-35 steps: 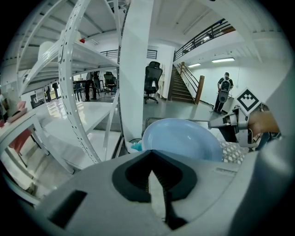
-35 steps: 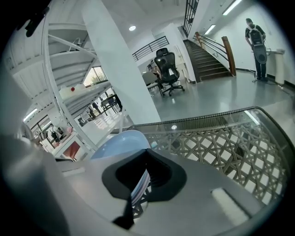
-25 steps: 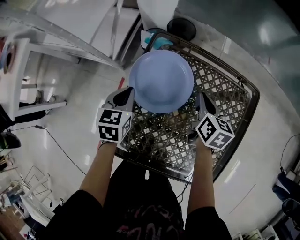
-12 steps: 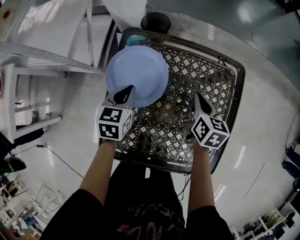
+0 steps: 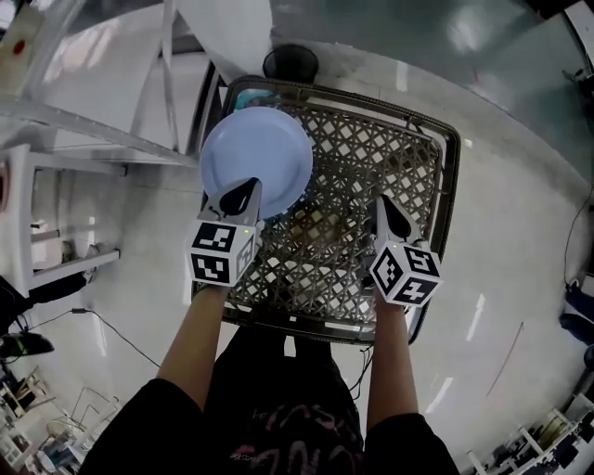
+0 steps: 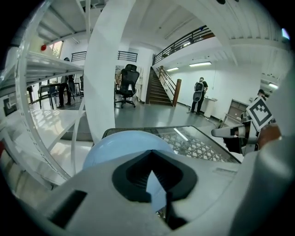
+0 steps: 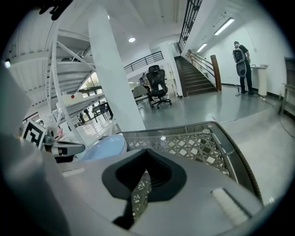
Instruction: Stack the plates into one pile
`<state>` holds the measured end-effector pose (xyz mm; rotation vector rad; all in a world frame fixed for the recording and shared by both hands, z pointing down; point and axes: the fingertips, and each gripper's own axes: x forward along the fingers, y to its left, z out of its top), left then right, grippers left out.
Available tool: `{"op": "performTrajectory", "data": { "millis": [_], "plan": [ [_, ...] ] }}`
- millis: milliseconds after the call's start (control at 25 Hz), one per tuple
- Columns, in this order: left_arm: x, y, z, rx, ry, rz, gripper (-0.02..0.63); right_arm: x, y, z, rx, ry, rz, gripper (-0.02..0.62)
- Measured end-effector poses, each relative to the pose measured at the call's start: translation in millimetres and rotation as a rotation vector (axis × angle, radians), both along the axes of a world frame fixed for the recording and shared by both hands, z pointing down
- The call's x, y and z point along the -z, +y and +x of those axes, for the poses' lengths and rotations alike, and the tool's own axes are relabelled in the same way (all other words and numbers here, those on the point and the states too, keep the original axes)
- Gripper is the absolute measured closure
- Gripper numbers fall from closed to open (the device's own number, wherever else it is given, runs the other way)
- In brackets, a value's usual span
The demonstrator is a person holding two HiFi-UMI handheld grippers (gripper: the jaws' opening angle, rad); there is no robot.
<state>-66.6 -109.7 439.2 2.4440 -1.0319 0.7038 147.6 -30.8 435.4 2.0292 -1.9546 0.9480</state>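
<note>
A light blue plate (image 5: 257,162) hangs over the far-left part of a dark lattice-topped table (image 5: 390,158). My left gripper (image 5: 239,197) is shut on the plate's near rim. In the left gripper view the plate (image 6: 124,143) fills the space just beyond the closed jaws (image 6: 150,174). A teal rim (image 5: 243,94) peeks out at the table's far-left corner behind the plate; what it is I cannot tell. My right gripper (image 5: 388,218) is shut and holds nothing, hovering over the table's right half, apart from the plate. The right gripper view shows the plate (image 7: 103,147) to its left.
A black round object (image 5: 290,63) stands on the floor beyond the table's far edge, beside a white column (image 5: 232,28). White shelving (image 5: 93,139) runs along the left. An office chair (image 7: 157,85), a staircase and a standing person (image 7: 242,64) are far off.
The left gripper has carried the plate leftward, from over the table's middle to its far-left part. The plate now sits clear of the right gripper, which stays shut.
</note>
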Motion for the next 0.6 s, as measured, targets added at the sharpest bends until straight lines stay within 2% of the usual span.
{"op": "performTrajectory", "data": {
  "millis": [600],
  "plan": [
    [90.4, 38.5, 3.7, 0.014, 0.055, 0.126, 0.611, 90.9, 40.7, 8.5, 0.007, 0.076, 0.137, 0.584]
  ]
}}
